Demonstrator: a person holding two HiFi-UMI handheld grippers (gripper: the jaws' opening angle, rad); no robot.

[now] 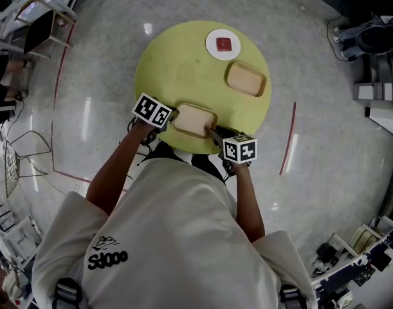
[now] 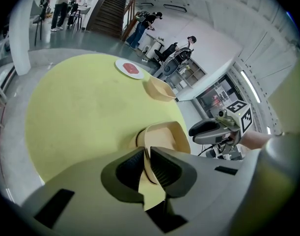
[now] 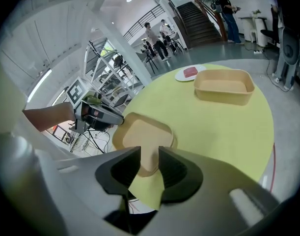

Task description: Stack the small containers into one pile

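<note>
- Tan, thin plastic: in the head view the near container (image 1: 195, 120) sits at the lower edge of the table (image 1: 164, 63). The left tool (image 1: 174, 116) is at its left end and the right tool (image 1: 214, 132) at its lower right corner. The far container (image 1: 246, 79) lies to the upper right, well apart, with a plate (image 1: 223, 44) above it.
- Left gripper view: low in the centre, the left tool (image 2: 147, 163) is clamped on the near container's (image 2: 165, 132) thin wall. That wall looks bowed, so I judge it light and springy. A hard squeeze would likely buckle it.
- Right gripper view: the right tool (image 3: 149, 165) has its jaws apart, astride the near container's (image 3: 142, 134) corner, with no pinch to be seen. The far container (image 3: 223, 86) stands at the upper right. The best hold, I judge, is on the rim at the two short ends, kept level so it nests cleanly.
</note>
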